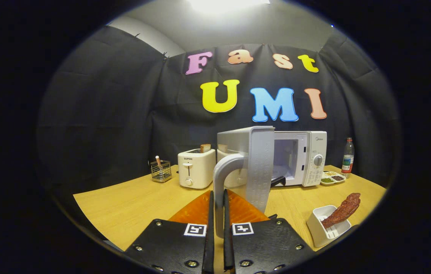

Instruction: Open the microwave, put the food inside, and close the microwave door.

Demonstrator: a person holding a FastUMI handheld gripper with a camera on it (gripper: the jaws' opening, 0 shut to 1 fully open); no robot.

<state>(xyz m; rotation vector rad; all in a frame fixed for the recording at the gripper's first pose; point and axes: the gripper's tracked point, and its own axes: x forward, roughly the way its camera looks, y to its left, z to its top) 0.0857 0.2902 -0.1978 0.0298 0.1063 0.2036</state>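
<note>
The gripper [218,213] had both fingers closed on the curved handle [221,179] of the microwave door [255,163], which stood swung well out from the microwave [303,156] so the cavity showed behind it. The food, a long reddish-brown piece [343,211], sat in a small white dish [324,224] on the wooden table [131,201], off to the right of the fingers and well apart from them. The opening step looked almost done. To finish it well, the pull should follow the door's arc around its hinge rather than a straight line, so the handle did not slip from the fingers. The door wanted enough swing to leave room for the dish, and the toaster [196,167] stood just beside its path
</note>
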